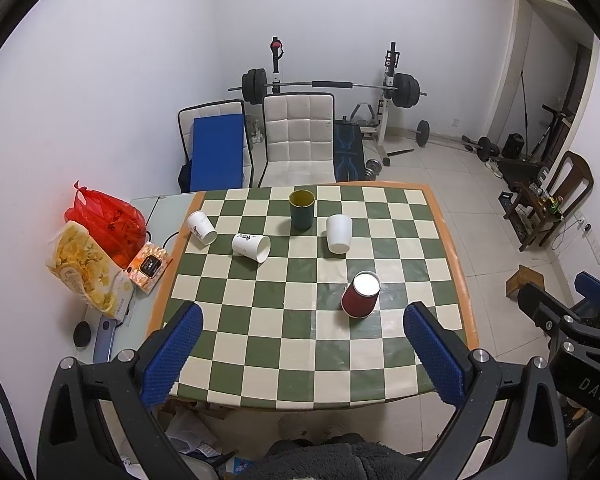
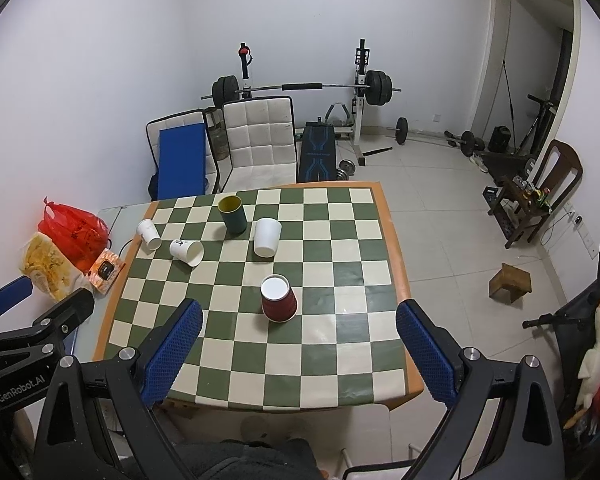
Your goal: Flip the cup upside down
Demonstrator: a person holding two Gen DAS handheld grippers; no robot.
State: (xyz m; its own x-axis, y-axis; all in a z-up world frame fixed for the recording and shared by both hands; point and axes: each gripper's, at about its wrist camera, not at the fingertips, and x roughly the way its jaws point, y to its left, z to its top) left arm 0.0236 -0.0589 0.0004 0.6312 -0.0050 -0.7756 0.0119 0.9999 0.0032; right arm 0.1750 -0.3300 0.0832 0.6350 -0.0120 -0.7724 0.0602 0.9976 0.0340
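Observation:
A red paper cup (image 1: 360, 294) (image 2: 278, 298) stands upside down on the checkered table (image 1: 300, 344) (image 2: 284, 344), white base up. A dark green cup (image 1: 302, 208) (image 2: 232, 213) stands upright at the far side. A white cup (image 1: 339, 233) (image 2: 267, 237) stands upside down beside it. Two white paper cups (image 1: 251, 247) (image 1: 201, 227) lie on their sides at the far left, also in the right wrist view (image 2: 187, 252) (image 2: 149, 234). My left gripper (image 1: 302, 356) and right gripper (image 2: 300, 352) are both open and empty, above the table's near edge.
A red bag (image 1: 106, 220), a snack bag (image 1: 86, 268) and an orange box (image 1: 148, 266) sit on a side table at the left. Two chairs (image 1: 298, 140) and a barbell rack (image 1: 388, 92) stand behind the table. A wooden stool (image 2: 510, 282) is on the floor at the right.

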